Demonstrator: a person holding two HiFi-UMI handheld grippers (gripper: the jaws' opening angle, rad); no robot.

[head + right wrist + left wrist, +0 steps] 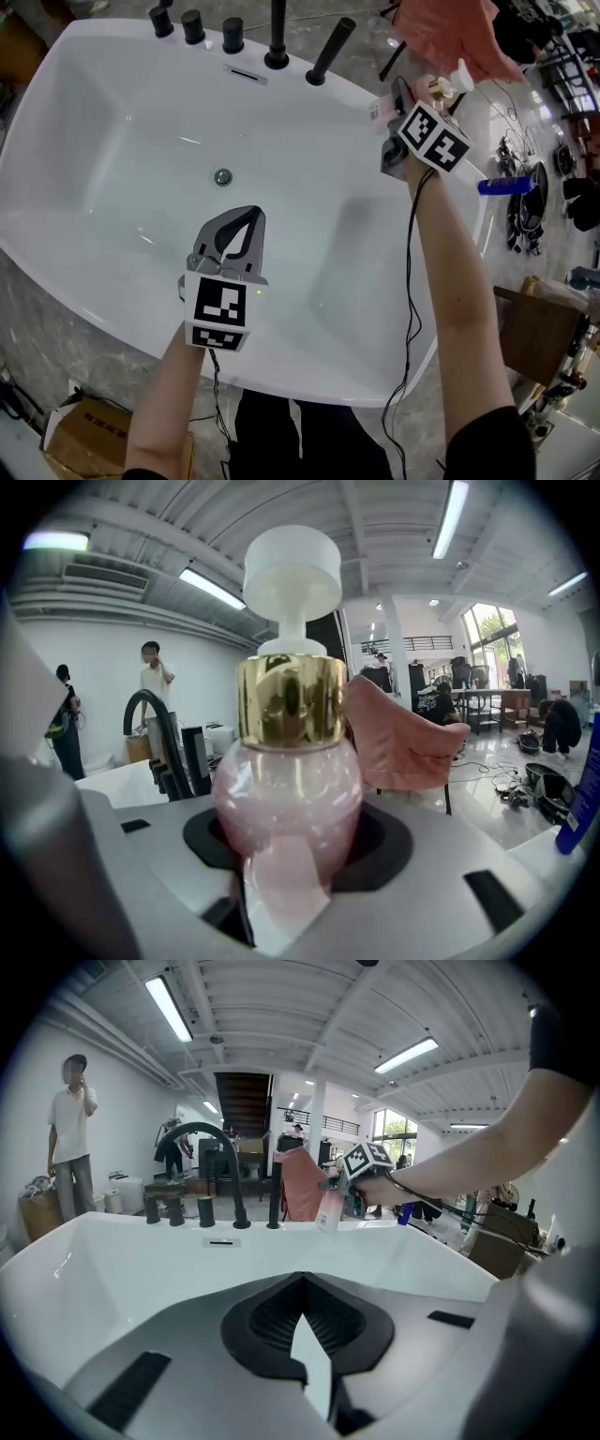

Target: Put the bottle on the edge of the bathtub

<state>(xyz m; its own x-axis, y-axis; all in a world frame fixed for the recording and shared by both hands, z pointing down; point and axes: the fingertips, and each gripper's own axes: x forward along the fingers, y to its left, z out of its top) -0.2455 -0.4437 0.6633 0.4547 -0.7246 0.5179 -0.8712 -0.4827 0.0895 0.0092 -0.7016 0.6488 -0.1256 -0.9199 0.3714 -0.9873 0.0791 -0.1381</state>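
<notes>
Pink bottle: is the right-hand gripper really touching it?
Touching. The right gripper view shows the pink bottle wedged between the jaws of the right gripper, both pressing on its round body.

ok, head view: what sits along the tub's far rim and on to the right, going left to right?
Three black knobs → black spout → black hand shower → pink pump bottle → blue bottle.
</notes>
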